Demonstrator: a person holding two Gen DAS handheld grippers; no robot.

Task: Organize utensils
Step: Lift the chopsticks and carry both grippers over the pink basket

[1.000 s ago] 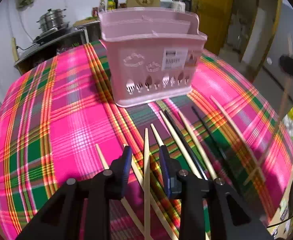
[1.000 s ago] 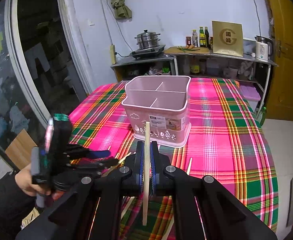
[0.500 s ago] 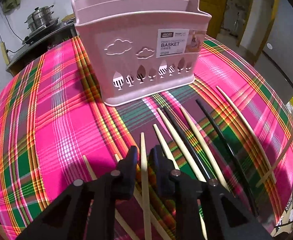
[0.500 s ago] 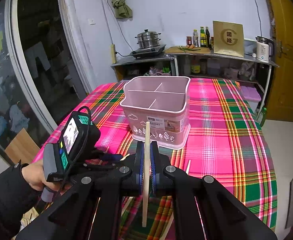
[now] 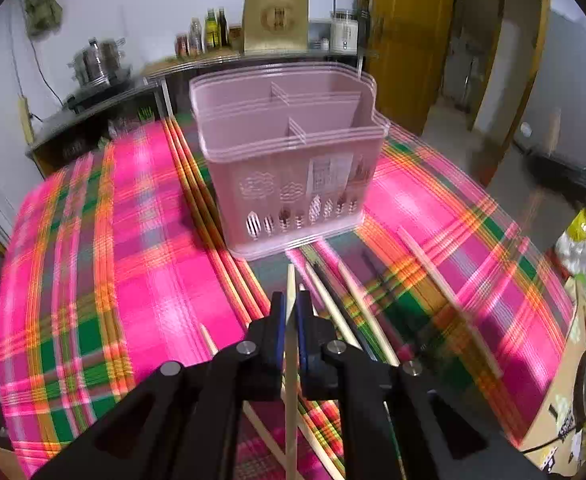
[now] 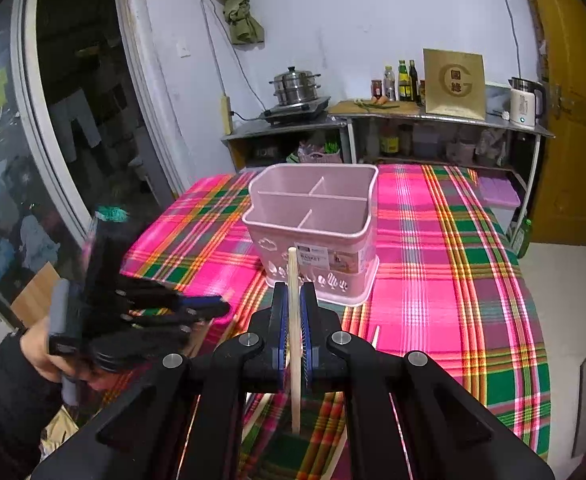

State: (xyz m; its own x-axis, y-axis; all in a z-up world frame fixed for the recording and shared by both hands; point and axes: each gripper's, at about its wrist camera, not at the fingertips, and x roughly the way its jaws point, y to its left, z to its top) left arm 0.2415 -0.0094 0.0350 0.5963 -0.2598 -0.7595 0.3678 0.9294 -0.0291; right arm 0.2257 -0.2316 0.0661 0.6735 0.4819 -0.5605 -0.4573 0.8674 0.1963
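Covering table, plaid tablecloth [image 6: 433,248], kitchen shelf [image 6: 433,118]

- The pink basket [image 5: 293,168] stands upright near the middle of the table, closer to its far edge. Thin walls split it into compartments, and all of them look empty from here.
- One pale chopstick [image 5: 290,360] is pinched up off the cloth, tip pointing at the basket.
- Another pale chopstick [image 6: 294,340] is also pinched, standing nearly upright.
- Loose chopsticks [image 5: 445,292], some pale and some black, lie fanned out on the cloth between the basket and the near edge.
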